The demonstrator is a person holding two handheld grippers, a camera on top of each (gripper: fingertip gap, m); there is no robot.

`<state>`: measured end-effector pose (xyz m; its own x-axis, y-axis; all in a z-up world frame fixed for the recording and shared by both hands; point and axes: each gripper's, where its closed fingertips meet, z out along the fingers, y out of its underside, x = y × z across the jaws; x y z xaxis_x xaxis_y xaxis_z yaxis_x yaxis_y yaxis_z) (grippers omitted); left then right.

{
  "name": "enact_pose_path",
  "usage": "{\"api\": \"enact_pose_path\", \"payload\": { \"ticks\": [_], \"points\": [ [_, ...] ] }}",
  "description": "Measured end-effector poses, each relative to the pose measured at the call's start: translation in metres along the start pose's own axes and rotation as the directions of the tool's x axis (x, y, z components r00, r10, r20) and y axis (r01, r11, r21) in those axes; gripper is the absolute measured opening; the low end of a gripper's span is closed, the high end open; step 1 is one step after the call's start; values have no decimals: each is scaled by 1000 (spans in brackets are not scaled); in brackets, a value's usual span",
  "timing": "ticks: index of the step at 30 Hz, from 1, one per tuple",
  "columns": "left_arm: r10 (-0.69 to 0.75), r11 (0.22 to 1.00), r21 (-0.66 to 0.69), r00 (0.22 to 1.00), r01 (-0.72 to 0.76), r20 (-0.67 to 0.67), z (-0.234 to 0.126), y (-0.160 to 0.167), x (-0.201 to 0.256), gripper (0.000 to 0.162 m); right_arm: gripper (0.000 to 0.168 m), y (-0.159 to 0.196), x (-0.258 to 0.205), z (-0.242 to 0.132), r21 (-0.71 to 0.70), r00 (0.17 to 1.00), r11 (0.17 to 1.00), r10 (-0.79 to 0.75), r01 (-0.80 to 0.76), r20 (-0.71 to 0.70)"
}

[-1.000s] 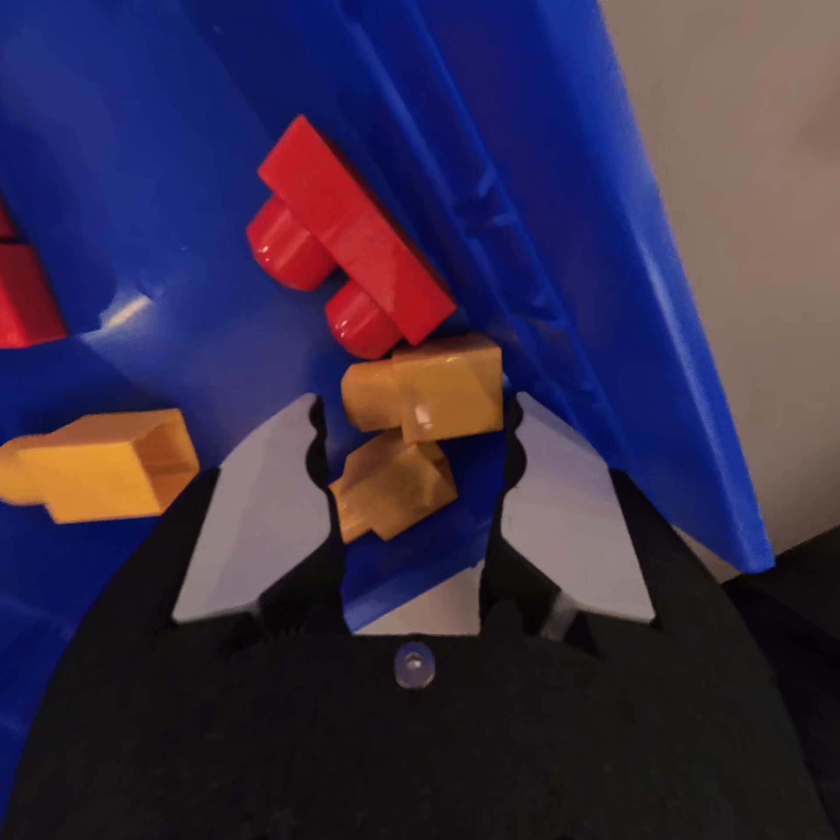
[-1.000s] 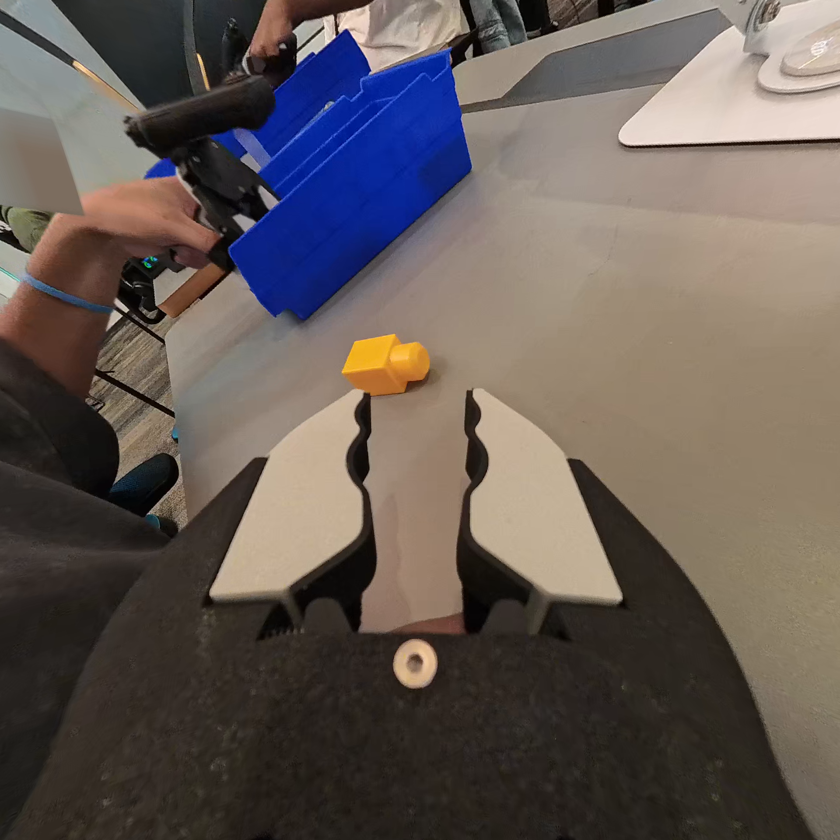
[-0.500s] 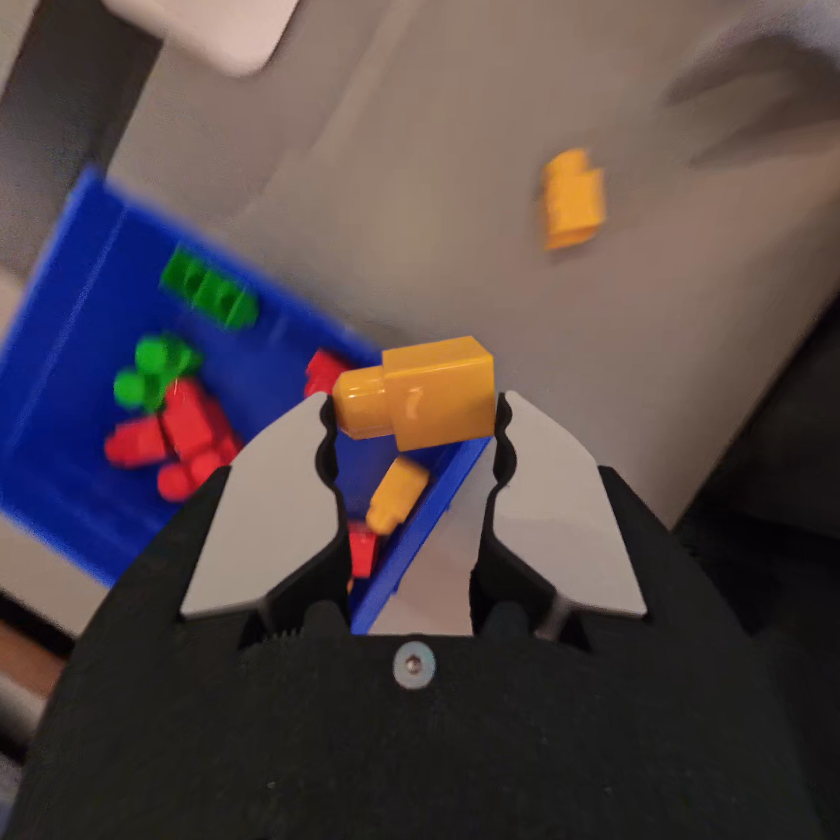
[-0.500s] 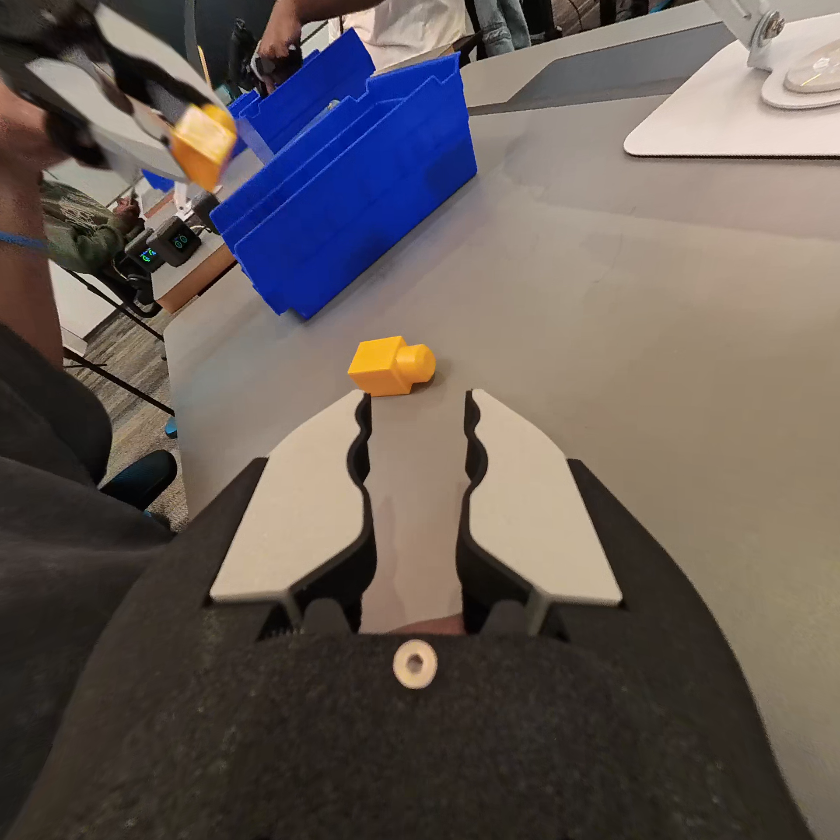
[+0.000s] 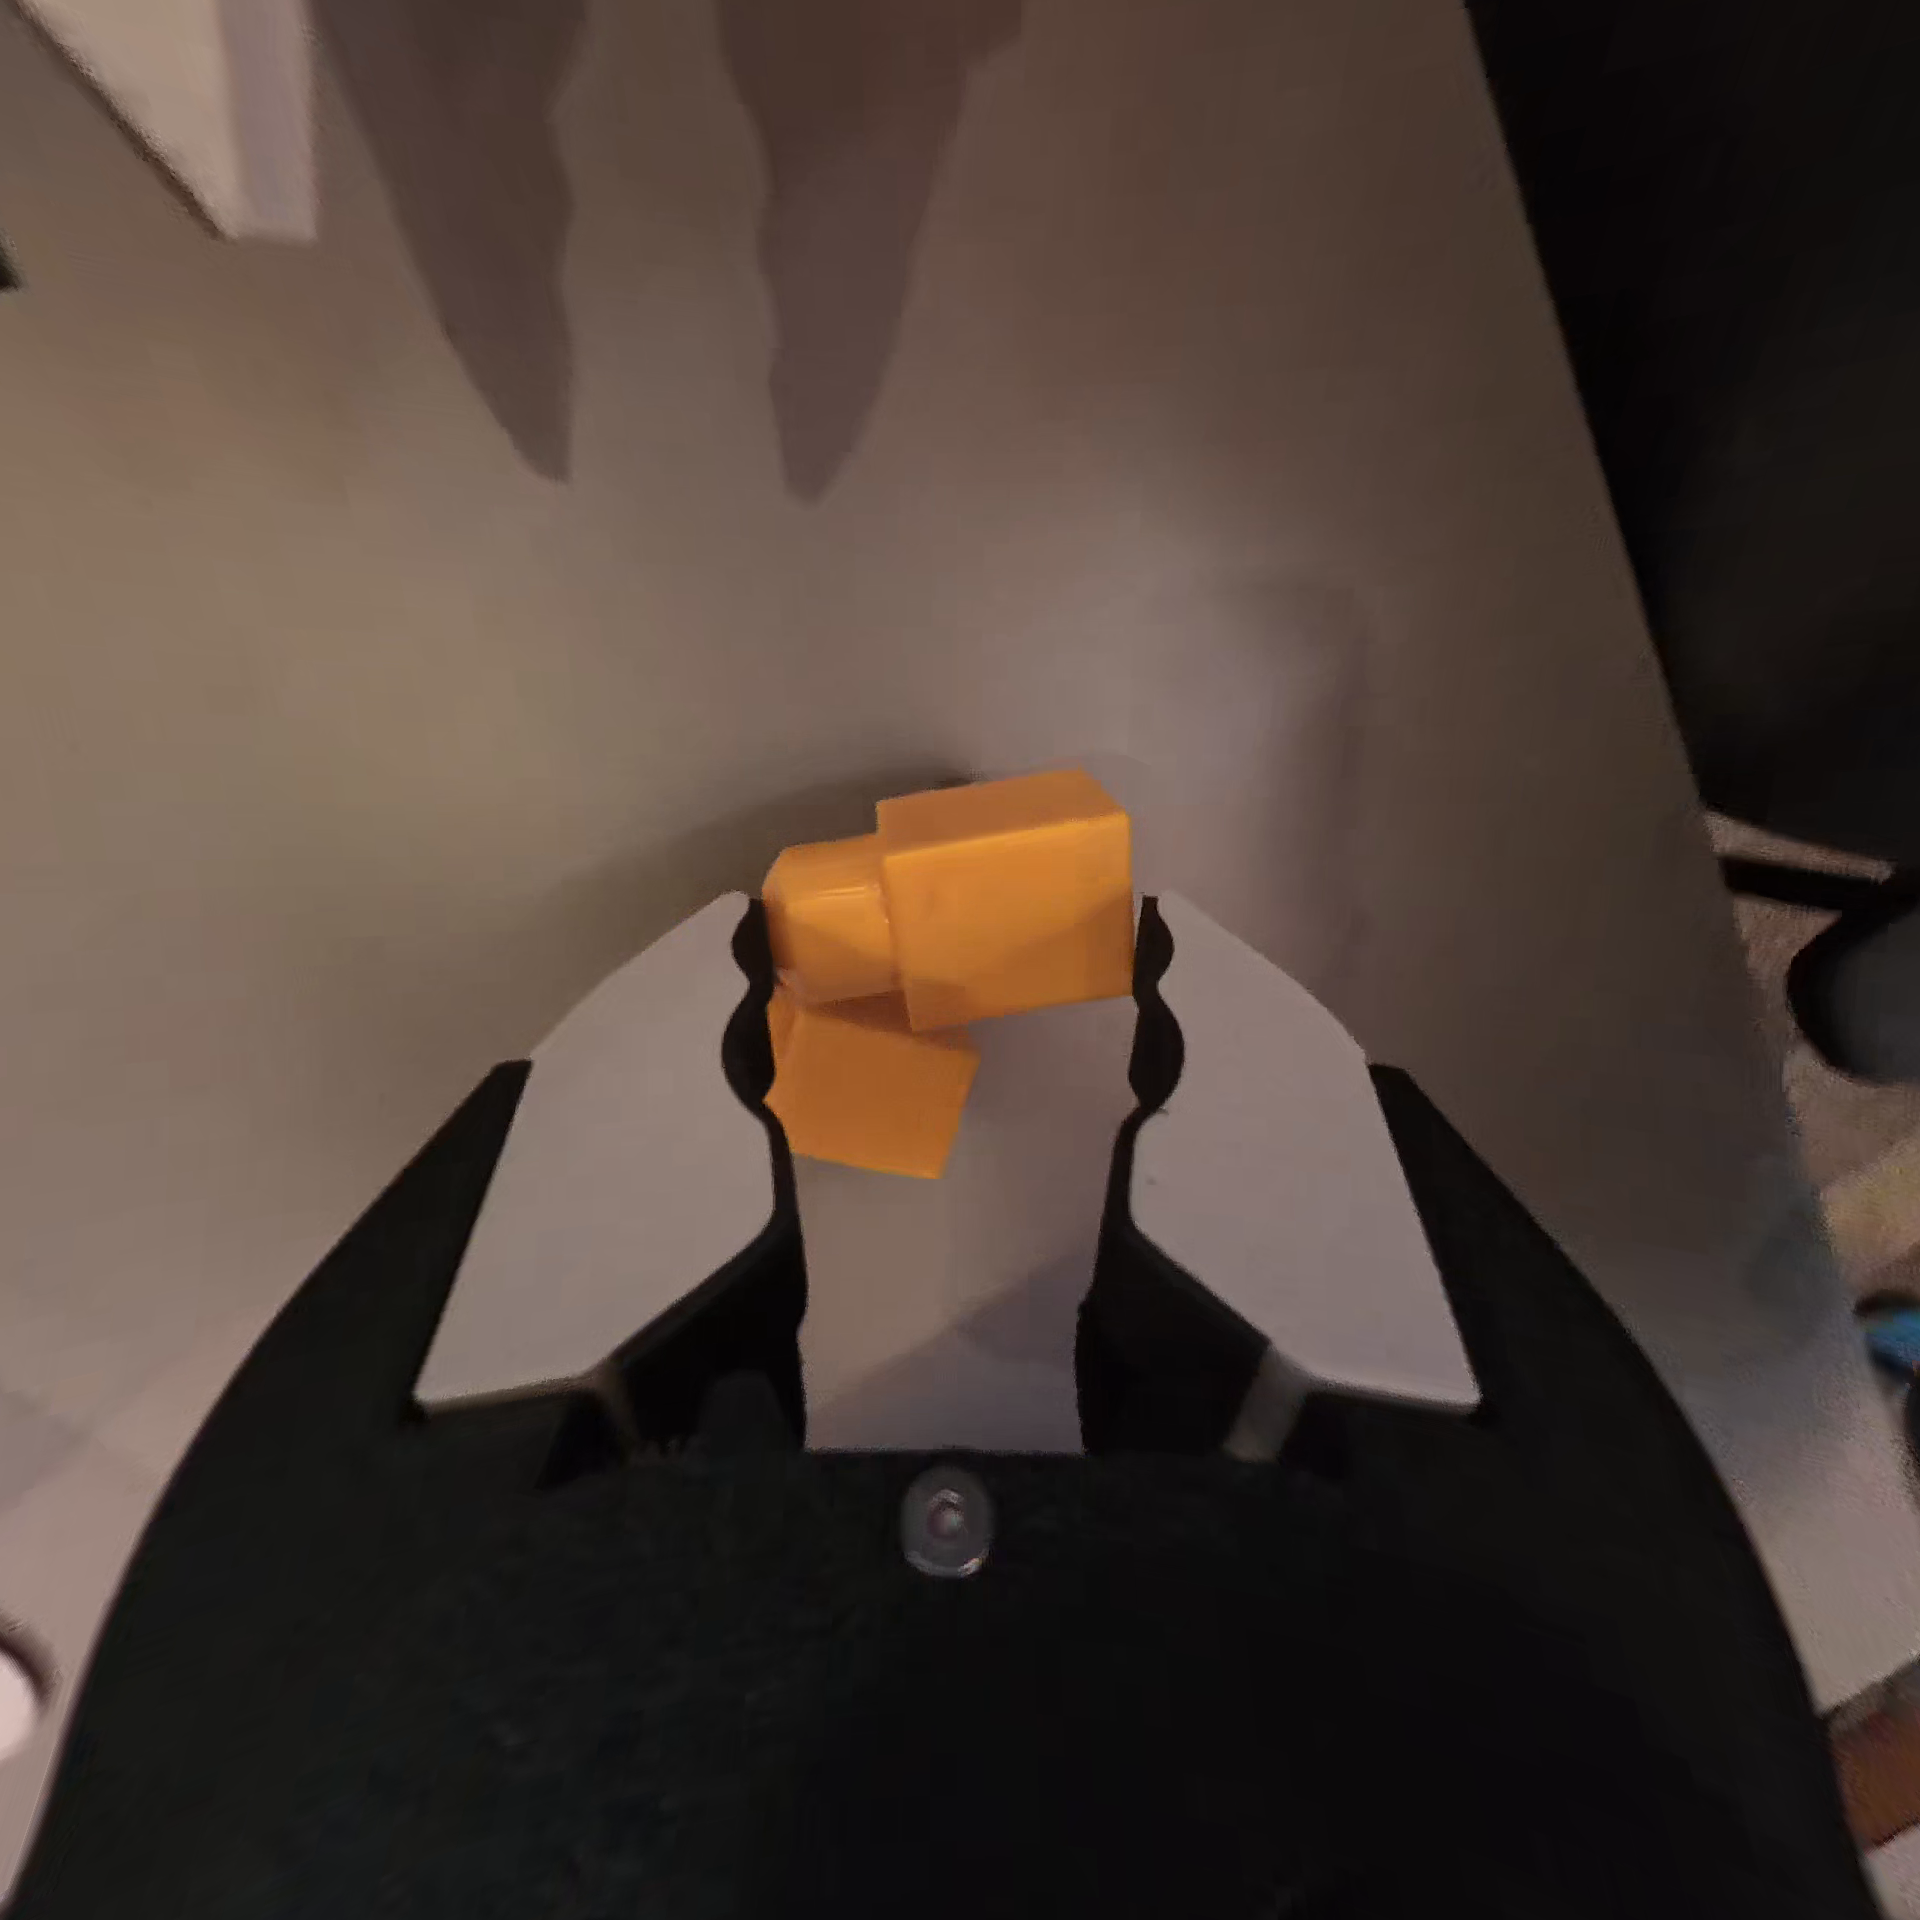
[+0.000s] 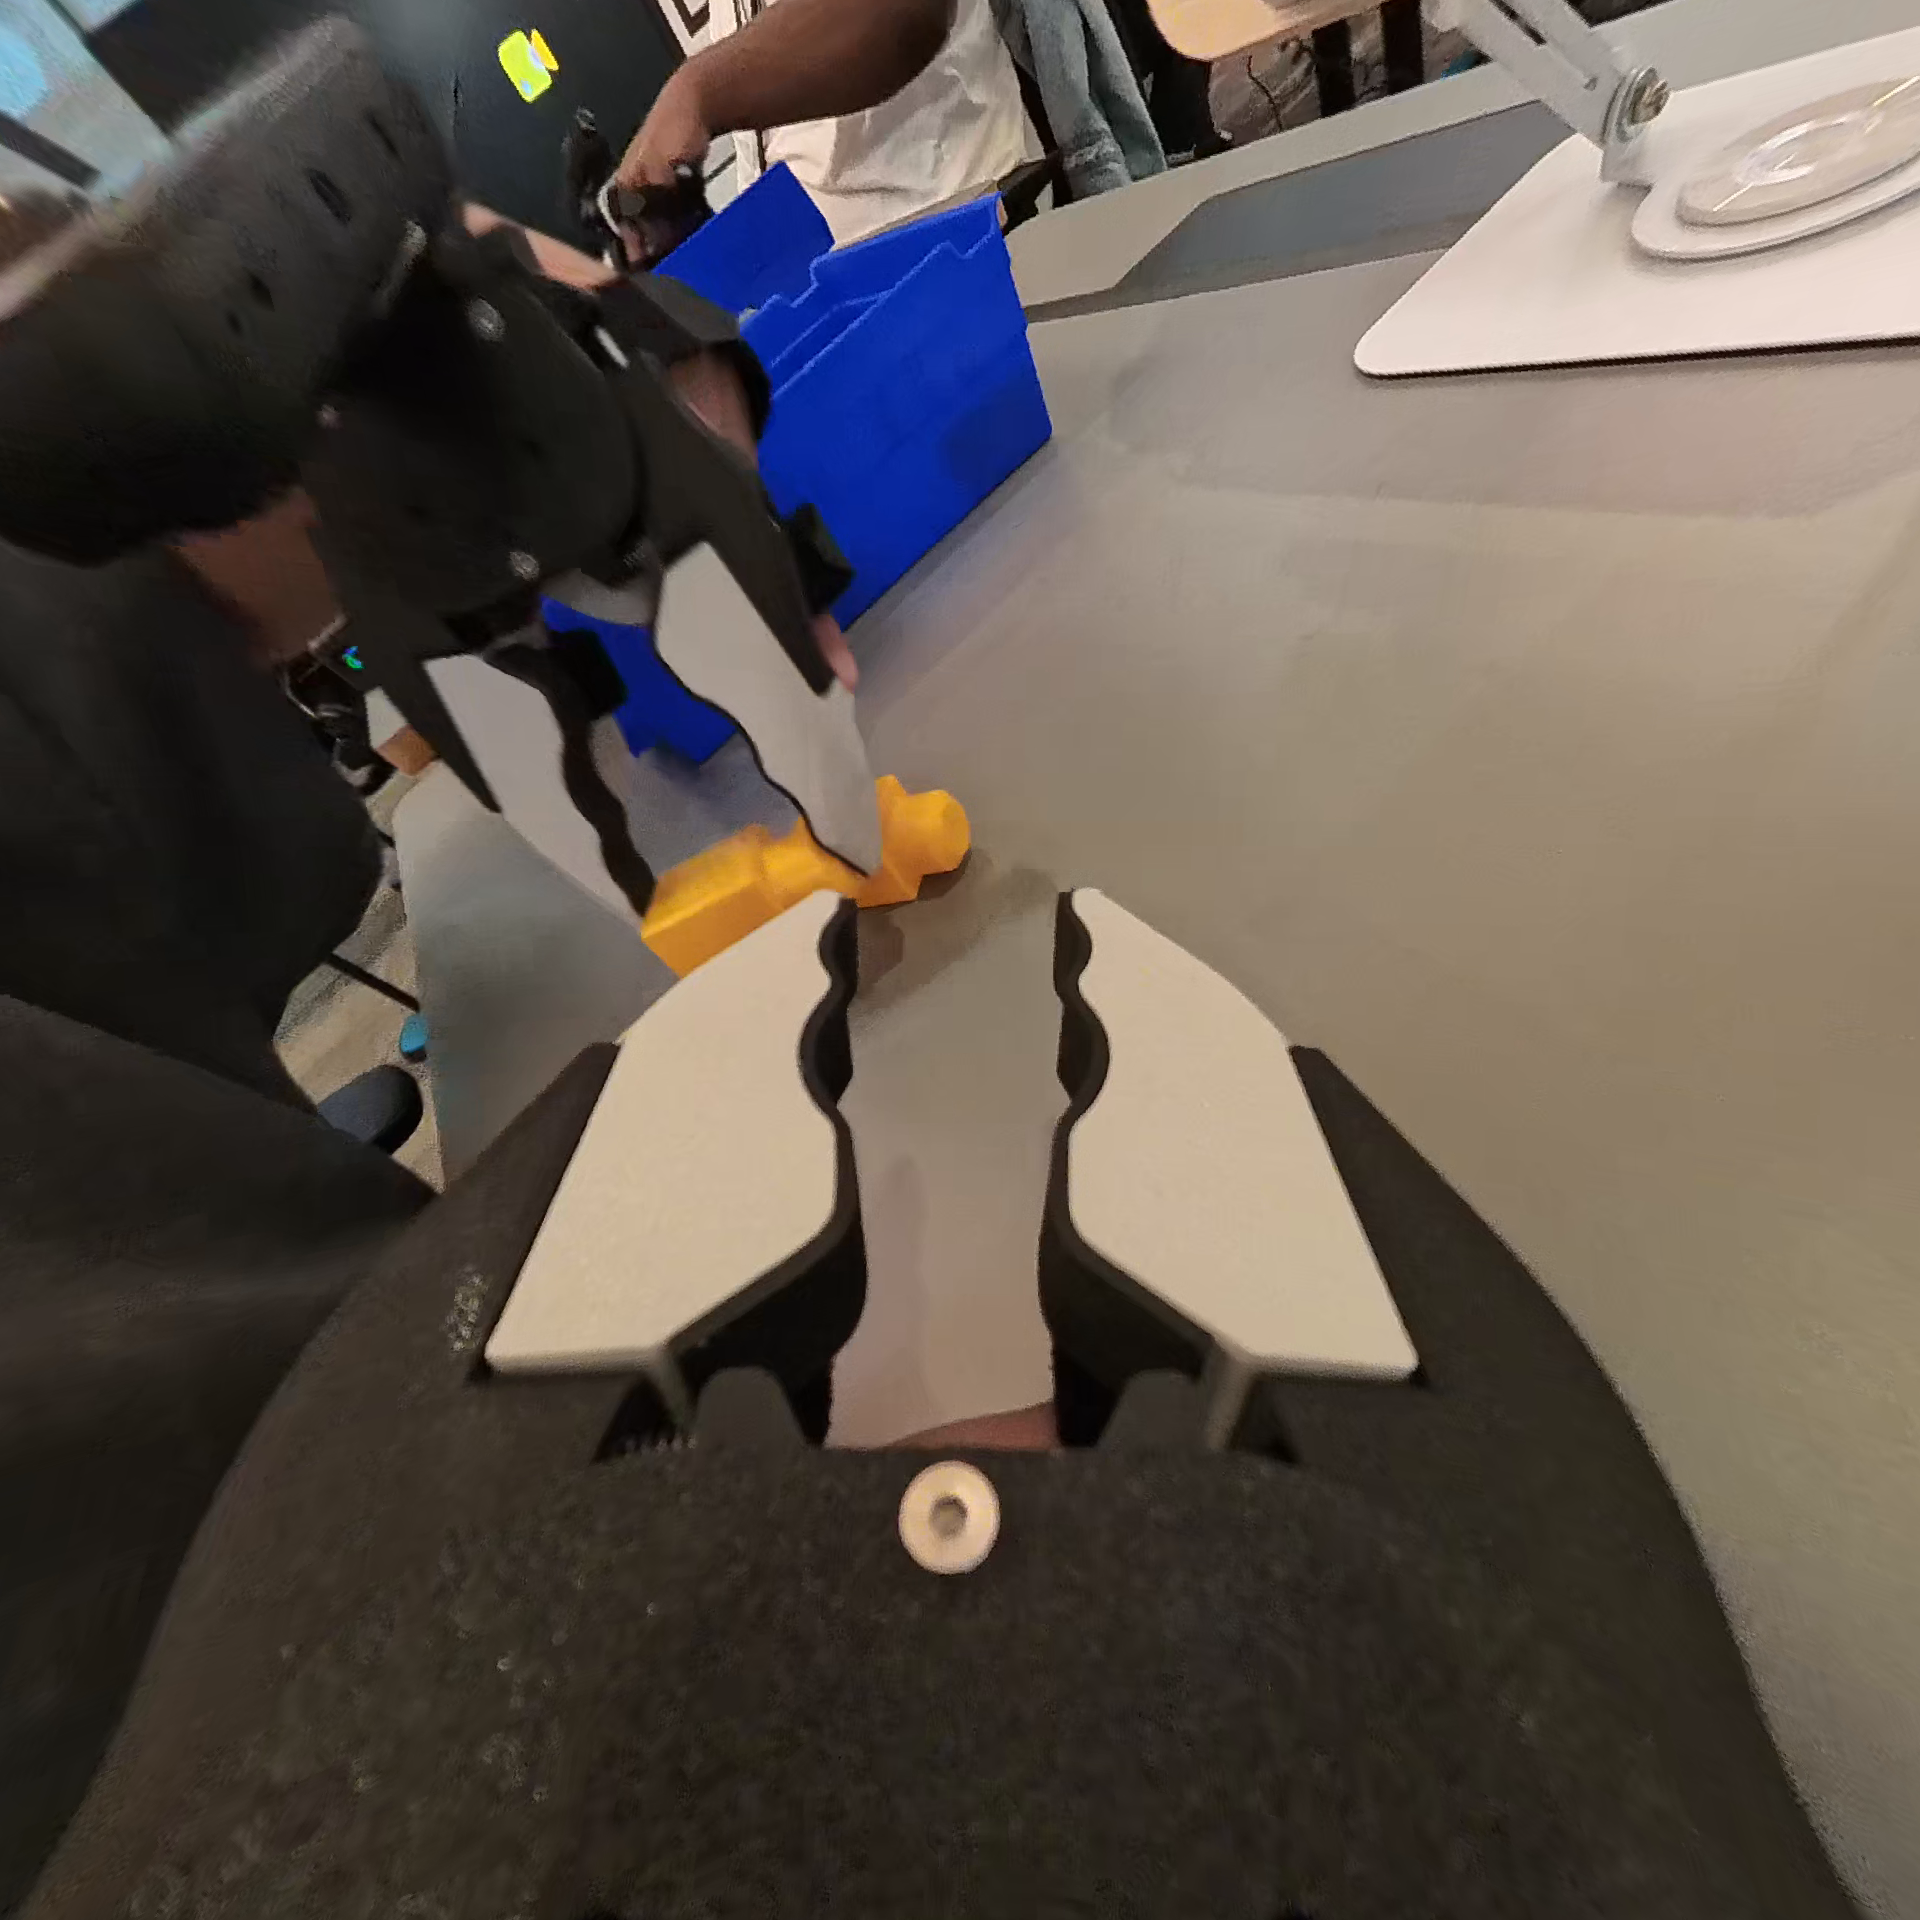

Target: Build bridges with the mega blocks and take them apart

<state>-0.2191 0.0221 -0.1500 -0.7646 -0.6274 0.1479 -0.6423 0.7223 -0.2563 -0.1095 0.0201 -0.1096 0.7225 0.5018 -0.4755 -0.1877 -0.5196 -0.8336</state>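
My left gripper (image 5: 945, 914) is shut on a yellow single-stud block (image 5: 997, 904), held sideways with the stud to the left, low over the grey table (image 5: 416, 727). A second yellow block (image 5: 873, 1091) lies on the table just under and behind it. In the right wrist view the left gripper (image 6: 748, 883) brings the held block (image 6: 717, 904) down beside the lying block (image 6: 920, 831); whether the two touch is hidden. My right gripper (image 6: 956, 914) is open and empty, just short of both blocks.
A blue bin (image 6: 894, 416) stands on the table behind the left gripper. A white stand base (image 6: 1662, 281) sits at the back right. A person (image 6: 883, 94) stands beyond the bin. The table's edge (image 6: 416, 883) runs close on the left.
My left gripper took a yellow block out of the blue bin and carried it down to the yellow block on the table. My right gripper has stayed nearly still.
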Motion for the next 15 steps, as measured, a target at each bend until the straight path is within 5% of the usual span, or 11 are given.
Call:
{"api": "enact_pose_path", "payload": {
  "ticks": [9,15],
  "points": [
    [285,941,-168,956,-293,-71,23,20,-12,67,36,7,-1,1,-27,1000,1000,-4,5,2],
    [363,905,-220,931,-363,-42,27,19,-19,68,36,11,-1,5,-44,1000,999,5,-4,17]
  ]
}}
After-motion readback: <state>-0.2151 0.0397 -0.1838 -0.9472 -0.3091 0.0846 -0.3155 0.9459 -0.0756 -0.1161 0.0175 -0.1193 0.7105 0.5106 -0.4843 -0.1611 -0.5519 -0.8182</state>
